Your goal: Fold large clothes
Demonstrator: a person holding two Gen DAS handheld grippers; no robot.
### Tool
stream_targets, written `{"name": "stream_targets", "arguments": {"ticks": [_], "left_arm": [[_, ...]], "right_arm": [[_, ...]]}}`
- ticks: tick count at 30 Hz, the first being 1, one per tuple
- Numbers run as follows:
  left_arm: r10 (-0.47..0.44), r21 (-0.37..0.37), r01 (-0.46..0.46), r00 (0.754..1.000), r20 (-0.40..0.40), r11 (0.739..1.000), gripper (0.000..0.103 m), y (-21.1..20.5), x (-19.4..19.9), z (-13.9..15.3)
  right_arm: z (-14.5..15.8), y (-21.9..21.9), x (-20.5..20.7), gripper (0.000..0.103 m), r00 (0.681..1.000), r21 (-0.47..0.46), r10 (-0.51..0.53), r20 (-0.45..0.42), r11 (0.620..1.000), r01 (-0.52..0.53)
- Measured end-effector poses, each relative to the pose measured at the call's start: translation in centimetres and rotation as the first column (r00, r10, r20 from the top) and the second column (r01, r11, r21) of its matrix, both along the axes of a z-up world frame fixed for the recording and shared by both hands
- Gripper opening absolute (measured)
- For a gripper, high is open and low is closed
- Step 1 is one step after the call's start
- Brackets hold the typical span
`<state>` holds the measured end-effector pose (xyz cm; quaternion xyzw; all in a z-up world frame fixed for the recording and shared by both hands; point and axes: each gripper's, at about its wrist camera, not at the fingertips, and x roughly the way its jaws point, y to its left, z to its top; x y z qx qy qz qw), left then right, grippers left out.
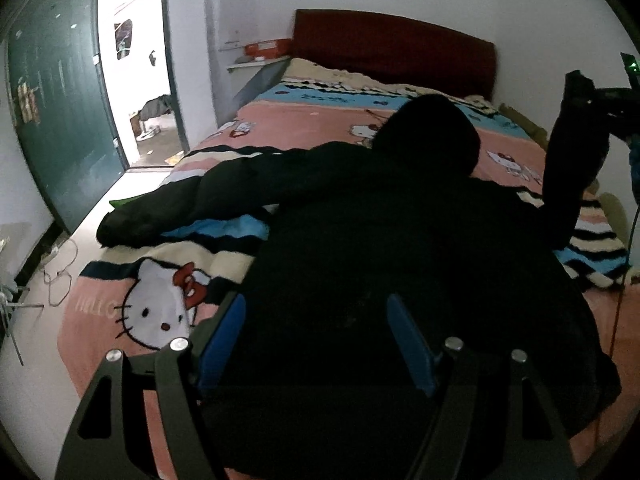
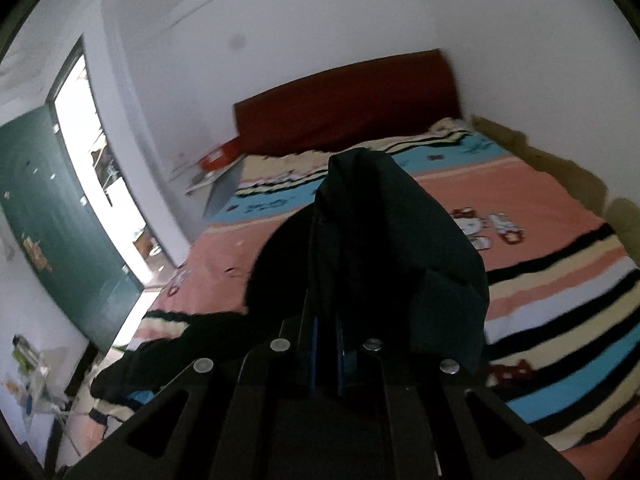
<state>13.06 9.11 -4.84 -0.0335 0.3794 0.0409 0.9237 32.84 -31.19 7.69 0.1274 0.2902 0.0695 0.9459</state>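
A large black hooded jacket (image 1: pixel 400 240) lies spread on the bed, hood (image 1: pixel 432 132) toward the headboard, its left sleeve (image 1: pixel 192 200) stretched out to the left bed edge. My left gripper (image 1: pixel 316 340) is open, its blue pads either side of the jacket's lower body. My right gripper (image 2: pixel 326 356) is shut on the jacket's right sleeve (image 2: pixel 380 240) and holds it lifted above the bed. In the left wrist view that gripper (image 1: pixel 608 104) shows at the far right with the sleeve (image 1: pixel 568 176) hanging from it.
The bed carries a pink Hello Kitty blanket (image 1: pixel 160 312) with striped bands (image 2: pixel 560 340) and a dark red headboard (image 1: pixel 392 48). A green door (image 1: pixel 60 120) stands open at the left. A shelf with an orange box (image 1: pixel 266 50) is by the bed head. A cable (image 1: pixel 60 272) lies on the floor.
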Motion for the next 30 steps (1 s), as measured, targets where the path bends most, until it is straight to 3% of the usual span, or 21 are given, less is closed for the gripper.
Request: {"name": "stream_targets", "arguments": {"ticks": [12, 21, 26, 30], "left_arm": [[0.108, -0.084, -0.109, 0.994, -0.020, 0.990, 0.072, 5.3, -0.2, -2.1], [0.143, -0.121, -0.150, 0.988, -0.066, 0.981, 0.072, 7.7, 0.0, -4.3], [0.156, -0.113, -0.164, 0.984, -0.082, 0.980, 0.072, 8.3, -0.5, -4.6], [0.169, -0.098, -0.177, 0.982, -0.084, 0.979, 0.072, 8.6, -1.3, -4.0]], "right_arm": [[-5.1, 14.1, 2.8, 0.007, 0.981, -0.103, 0.172, -0.094, 0.978, -0.182], [-12.8, 23.7, 4.6, 0.007, 0.944, -0.204, 0.234, -0.233, 0.937, -0.283], [-17.6, 26.8, 4.5, 0.012, 0.917, -0.235, 0.235, -0.323, 0.918, -0.318], [-19.1, 28.0, 3.7, 0.020, 0.903, -0.238, 0.247, -0.352, 0.910, -0.341]]}}
